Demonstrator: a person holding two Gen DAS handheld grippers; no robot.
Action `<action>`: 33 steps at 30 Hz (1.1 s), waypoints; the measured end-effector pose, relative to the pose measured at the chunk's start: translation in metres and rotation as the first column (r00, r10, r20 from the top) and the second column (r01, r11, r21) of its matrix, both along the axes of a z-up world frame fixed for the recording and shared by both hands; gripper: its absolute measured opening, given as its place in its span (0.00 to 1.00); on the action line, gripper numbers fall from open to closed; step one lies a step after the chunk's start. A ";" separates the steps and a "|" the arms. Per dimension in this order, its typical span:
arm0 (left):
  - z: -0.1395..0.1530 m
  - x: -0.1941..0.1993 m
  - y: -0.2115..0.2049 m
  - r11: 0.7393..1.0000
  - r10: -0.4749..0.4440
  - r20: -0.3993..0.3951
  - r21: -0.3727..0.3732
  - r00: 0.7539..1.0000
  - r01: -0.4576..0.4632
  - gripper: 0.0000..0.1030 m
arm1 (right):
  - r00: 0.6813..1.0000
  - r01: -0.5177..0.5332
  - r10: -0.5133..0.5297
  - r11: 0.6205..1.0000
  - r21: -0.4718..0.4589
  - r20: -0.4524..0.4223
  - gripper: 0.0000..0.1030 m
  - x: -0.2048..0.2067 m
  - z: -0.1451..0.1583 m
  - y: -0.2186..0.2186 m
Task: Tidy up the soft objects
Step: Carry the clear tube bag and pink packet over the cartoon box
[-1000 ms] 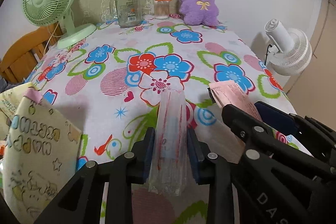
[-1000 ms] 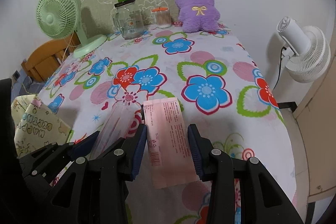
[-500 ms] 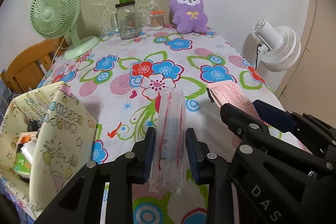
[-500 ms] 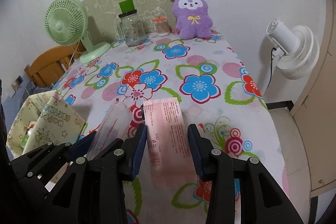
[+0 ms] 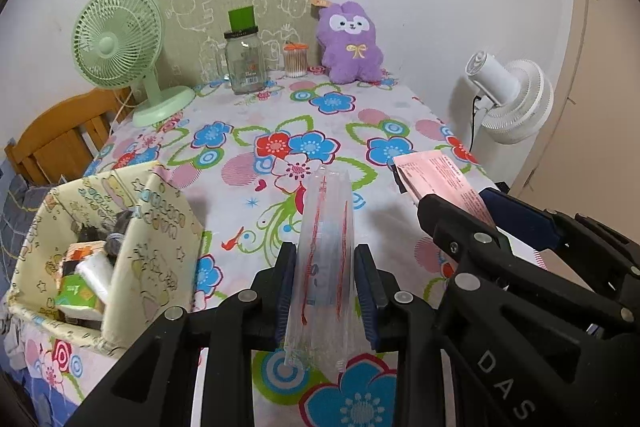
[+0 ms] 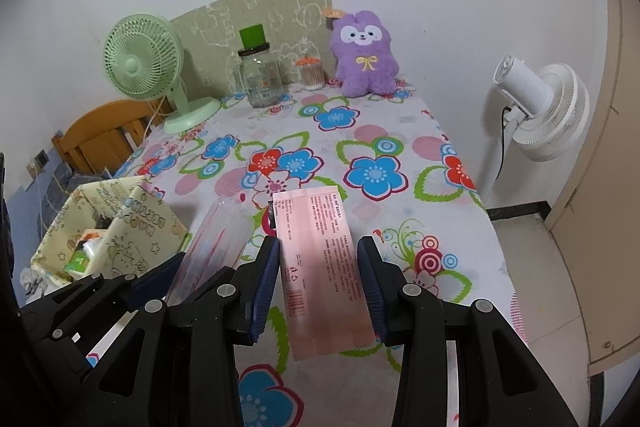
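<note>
- The left gripper [image 5: 325, 281] is clamped on a clear plastic packet [image 5: 326, 247] with red stripes; both blue pads press its long edges.
- The clear plastic packet's long axis runs along the fingers, pointing forward and away toward the far end of the table [image 5: 400, 111], with its near end sticking out behind the pads. It is held above the flowered cloth, not lying on it.
- The right gripper [image 6: 319, 273] grips a pink printed packet [image 6: 320, 259] at a middling width, a pad against each long edge.
- The pink printed packet also lies lengthwise along its fingers, far end toward the purple plush toy [image 6: 366, 53] at the wall, barcode end nearest the camera.
- The two grippers sit side by side, the packets near each other and roughly parallel.
- A patterned fabric basket [image 5: 160, 227] stands at the table's left edge, left of the clear packet, with small items inside.
- At the far end stand a green fan [image 5: 120, 43], a glass jar [image 5: 244, 61] and a cotton-swab tub [image 5: 296, 61].
</note>
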State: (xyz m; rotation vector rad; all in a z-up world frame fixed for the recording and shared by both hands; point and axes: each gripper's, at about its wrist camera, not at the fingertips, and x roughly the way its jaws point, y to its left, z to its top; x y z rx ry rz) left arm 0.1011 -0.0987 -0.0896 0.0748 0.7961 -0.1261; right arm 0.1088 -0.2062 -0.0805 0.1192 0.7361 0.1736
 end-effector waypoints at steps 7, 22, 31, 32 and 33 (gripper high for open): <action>0.020 -0.018 0.008 1.000 0.004 0.045 -0.001 0.999 -0.004 0.28 | 0.999 0.000 0.001 1.000 -0.004 0.040 0.42 -0.018 0.020 0.007; 0.059 -0.043 0.036 1.000 0.016 0.134 0.004 0.991 -0.016 0.28 | 0.994 -0.024 0.026 0.999 -0.022 0.107 0.42 -0.045 0.062 0.033; 0.066 -0.048 0.058 1.000 0.018 0.158 0.020 0.987 -0.022 0.28 | 0.991 -0.057 0.061 0.998 -0.039 0.122 0.42 -0.049 0.072 0.056; 0.067 -0.047 0.061 1.000 0.019 0.158 0.020 0.987 -0.023 0.28 | 0.990 -0.061 0.066 0.997 -0.043 0.123 0.42 -0.049 0.073 0.059; 0.067 -0.047 0.064 1.000 0.020 0.160 0.017 0.987 -0.023 0.28 | 0.990 -0.066 0.071 0.997 -0.047 0.123 0.42 -0.048 0.073 0.062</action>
